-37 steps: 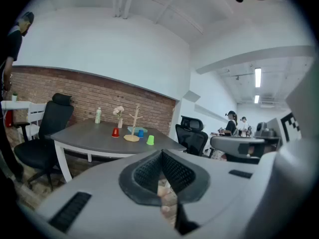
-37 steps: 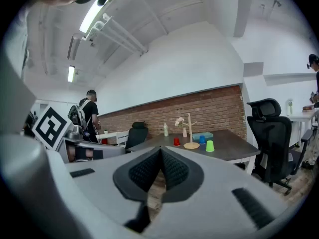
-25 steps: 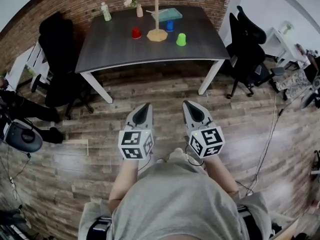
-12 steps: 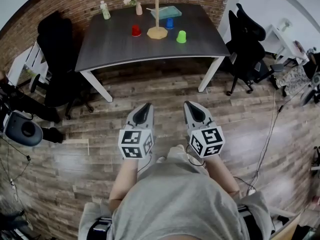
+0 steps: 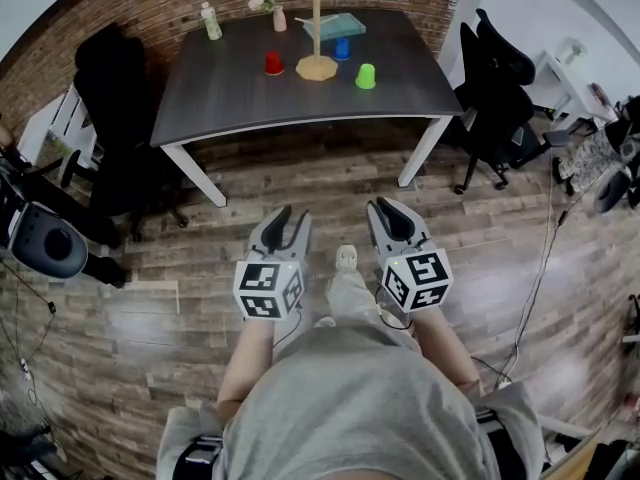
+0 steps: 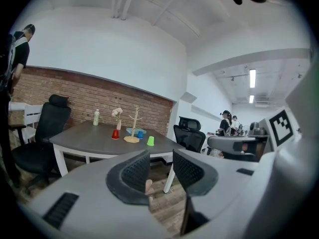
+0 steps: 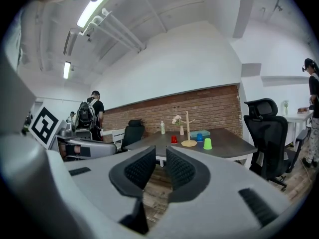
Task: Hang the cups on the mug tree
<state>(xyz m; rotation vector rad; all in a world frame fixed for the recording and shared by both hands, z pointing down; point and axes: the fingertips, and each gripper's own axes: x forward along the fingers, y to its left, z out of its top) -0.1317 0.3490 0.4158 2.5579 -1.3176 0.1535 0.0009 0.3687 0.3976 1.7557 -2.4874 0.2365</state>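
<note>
Three cups are standing on the table (image 5: pixel 250 103), none of them hanging on the mug tree (image 5: pixel 317 38). The red cup (image 5: pixel 272 64) is sitting just left of its base, the blue cup (image 5: pixel 342 49) behind it to the right, and the green cup (image 5: pixel 366 76) further right and nearer.

Both tools are hovering over the wooden floor (image 5: pixel 480 228), well apart from the table. The left tool (image 5: pixel 290 220) has just been opening and is holding its jaws partly apart, gripping nothing. The right tool (image 5: pixel 394 211) has been opening too, to a narrower gap, and is empty.

Only the left gripper view is showing two people (image 6: pixel 228 123) standing beyond a black chair (image 6: pixel 191 133). Only the right gripper view is catching a person with a backpack (image 7: pixel 89 114).
</note>
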